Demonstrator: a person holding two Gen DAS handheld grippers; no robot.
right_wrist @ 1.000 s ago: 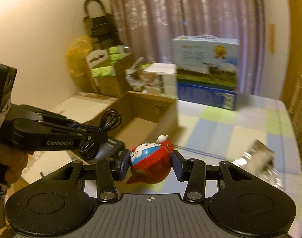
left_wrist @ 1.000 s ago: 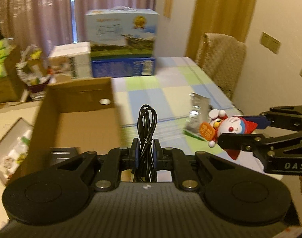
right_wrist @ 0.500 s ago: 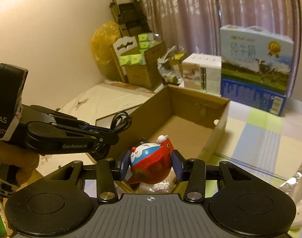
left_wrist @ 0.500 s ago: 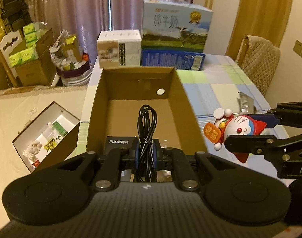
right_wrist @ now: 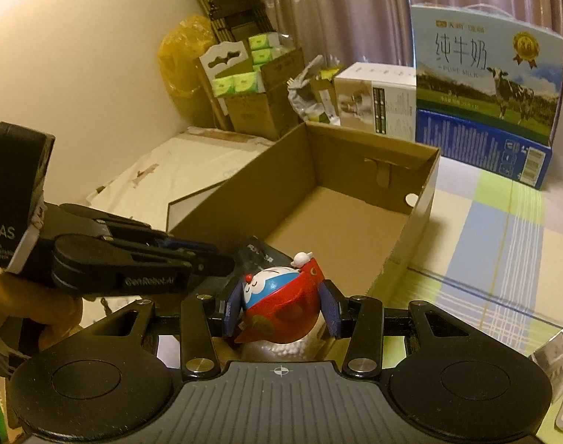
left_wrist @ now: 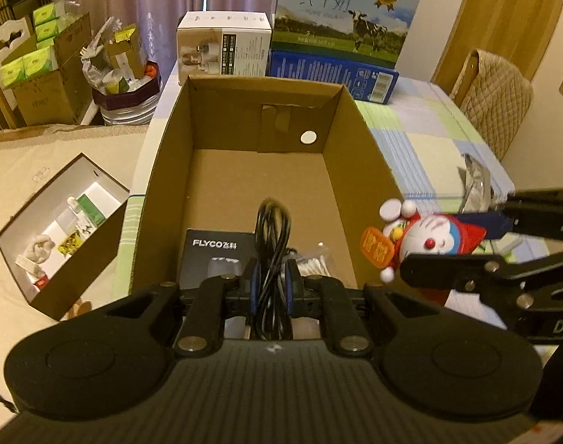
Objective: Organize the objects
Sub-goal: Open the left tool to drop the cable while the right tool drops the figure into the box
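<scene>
- Left wrist view: a checkered surface (left_wrist: pixel 422 129) carries an open cardboard box (left_wrist: pixel 359 155) before curtains. The left gripper (left_wrist: pixel 272 281) hangs over the box's near end, clamped on a coiled black cable (left_wrist: pixel 272 229).
- Right wrist view: the right gripper (right_wrist: pixel 283 305), level over the box's near corner, grasps a red-and-blue toy figure (right_wrist: pixel 281 303) between its fingers.

Coiled cable (left_wrist: pixel 272 244): lower loops hidden between the left gripper's (left_wrist: pixel 271 285) fingers. Black Flyco box (left_wrist: pixel 216 259): near edge covered by that gripper. Foil packet (right_wrist: pixel 557 344): cut off at right wrist view's edge. Small white items (left_wrist: pixel 314 264) beside cable: unidentifiable.
</scene>
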